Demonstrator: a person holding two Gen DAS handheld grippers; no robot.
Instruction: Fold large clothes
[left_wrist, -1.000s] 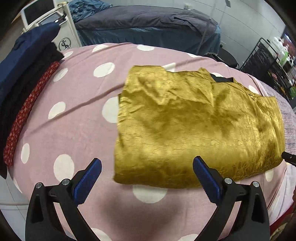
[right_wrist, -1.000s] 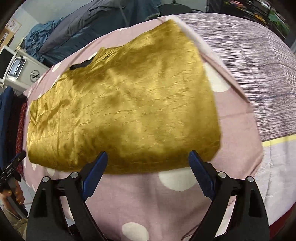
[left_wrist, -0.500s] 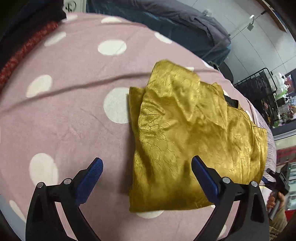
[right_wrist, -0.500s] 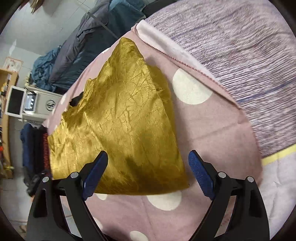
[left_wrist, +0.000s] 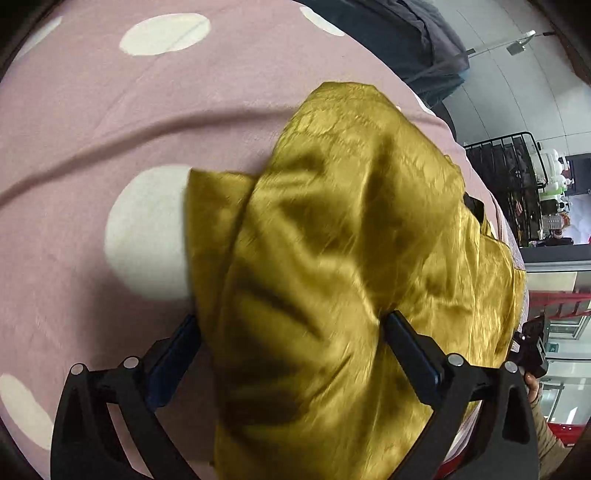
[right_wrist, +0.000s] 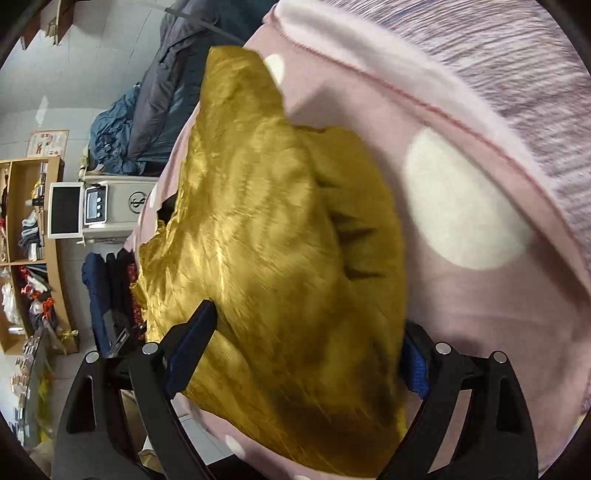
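Observation:
A folded mustard-gold satin garment (left_wrist: 351, 240) lies on a pink bedcover with white dots (left_wrist: 92, 129). My left gripper (left_wrist: 291, 332) is open and straddles the garment's left end, with the cloth filling the gap between its blue-padded fingers (left_wrist: 173, 354). In the right wrist view the same garment (right_wrist: 266, 229) fills the gap of my right gripper (right_wrist: 310, 332), which is open and straddles the right end. The blue-padded fingers (right_wrist: 192, 339) of the right gripper sit on either side of the cloth. The bedcover (right_wrist: 461, 295) shows to the right.
A striped grey sheet (right_wrist: 517, 55) lies beyond the pink cover's edge. Dark bedding (right_wrist: 166, 92) is piled behind. A white machine with a screen (right_wrist: 96, 210) and a wooden shelf (right_wrist: 33, 240) stand to the left. A black rack (left_wrist: 513, 184) stands at the right.
Both grippers have moved in close to the garment's two ends, and the cloth now sits between their open fingers. The views have tilted further.

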